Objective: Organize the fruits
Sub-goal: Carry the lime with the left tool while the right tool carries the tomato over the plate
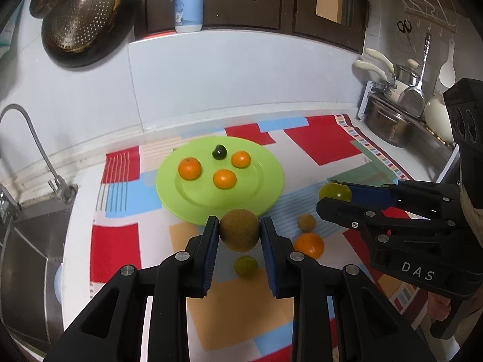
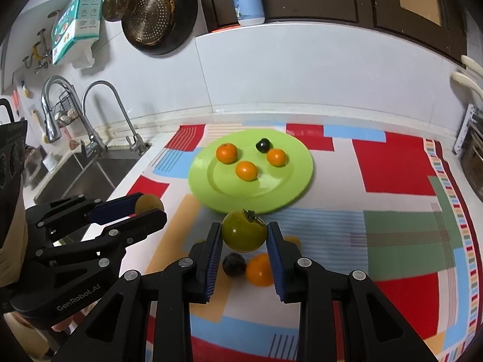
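**Mia:** Claw first! From our left camera, our left claw [image 1: 240, 233] is squeezing a round brown fruit [image 1: 239, 230] between its blue pads.

**Sam:** Yes, and we see it held up above the colourful cloth [image 1: 320, 144] on the bench. Under it lie a small green fruit [image 1: 246, 266], an orange fruit [image 1: 309, 244] and a little brown fruit [image 1: 306, 222].

**Mia:** Off to the right, our right claw [image 1: 333, 194] is pinching a green tomato [image 1: 334, 191].

**Sam:** Behind them sits the green plate [image 1: 265, 193]. It holds three oranges [image 1: 189, 168] and one dark fruit [image 1: 219, 152].

**Mia:** Now our right camera. Our right claw [image 2: 244, 235] grips the green tomato [image 2: 244, 231], with its stalk on top.

**Sam:** It is up off the cloth [image 2: 392, 163], just in front of the green plate [image 2: 283, 196]. Below it we see a dark fruit [image 2: 234, 264] touching an orange one [image 2: 259, 270].

**Mia:** On the left, our left claw [image 2: 148, 206] is shut tight on the brown fruit [image 2: 148, 203].

**Sam:** The plate has three oranges [image 2: 226, 153] and a dark fruit [image 2: 263, 145] on it. Beyond the left claw we see the sink [image 2: 81, 178].
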A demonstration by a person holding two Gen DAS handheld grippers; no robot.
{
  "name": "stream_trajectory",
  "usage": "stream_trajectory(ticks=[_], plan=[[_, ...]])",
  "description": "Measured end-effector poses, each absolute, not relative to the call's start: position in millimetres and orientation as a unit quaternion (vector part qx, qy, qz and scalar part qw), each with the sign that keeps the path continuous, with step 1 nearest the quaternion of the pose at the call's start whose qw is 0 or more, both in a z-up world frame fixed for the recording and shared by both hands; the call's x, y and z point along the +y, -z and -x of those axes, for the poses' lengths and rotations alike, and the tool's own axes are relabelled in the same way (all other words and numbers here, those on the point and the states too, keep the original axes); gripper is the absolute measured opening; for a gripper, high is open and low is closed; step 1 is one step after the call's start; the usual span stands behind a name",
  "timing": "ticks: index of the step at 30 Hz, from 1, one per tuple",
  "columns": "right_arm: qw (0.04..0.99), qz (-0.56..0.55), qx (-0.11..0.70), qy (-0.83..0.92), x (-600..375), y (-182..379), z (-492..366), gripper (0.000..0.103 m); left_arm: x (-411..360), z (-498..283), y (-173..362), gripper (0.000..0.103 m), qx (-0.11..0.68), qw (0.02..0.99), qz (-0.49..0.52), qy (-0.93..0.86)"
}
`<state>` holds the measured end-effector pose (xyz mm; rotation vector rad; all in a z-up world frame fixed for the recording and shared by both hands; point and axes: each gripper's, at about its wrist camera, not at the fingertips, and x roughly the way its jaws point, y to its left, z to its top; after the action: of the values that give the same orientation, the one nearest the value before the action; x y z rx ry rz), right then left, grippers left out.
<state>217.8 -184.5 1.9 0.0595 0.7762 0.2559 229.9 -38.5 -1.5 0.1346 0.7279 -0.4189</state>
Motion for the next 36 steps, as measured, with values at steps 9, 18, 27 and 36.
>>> stream_trajectory(ticks=[9, 18, 27, 36], plan=[[0.919, -0.026, 0.376, -0.115, -171.5, -7.3, -250.5, 0.031, -29.1, -264.2, -1.8, 0.028, 0.344, 0.912, -0.081, 0.207], [0.916, -0.021, 0.388, -0.097, -165.6, -6.7, -293.5, 0.031, -24.0, -307.0, 4.8, 0.028, 0.352, 0.908, -0.083, 0.213], [0.906, -0.016, 0.415, -0.079, -161.4, 12.9, -326.7, 0.031, -23.9, -344.0, 29.0, 0.028, 0.375, 0.896, -0.097, 0.216], [0.885, -0.026, 0.460, -0.072, -158.6, 47.4, -349.4, 0.031, -27.6, -367.6, 63.0, 0.028, 0.413, 0.876, -0.105, 0.225]])
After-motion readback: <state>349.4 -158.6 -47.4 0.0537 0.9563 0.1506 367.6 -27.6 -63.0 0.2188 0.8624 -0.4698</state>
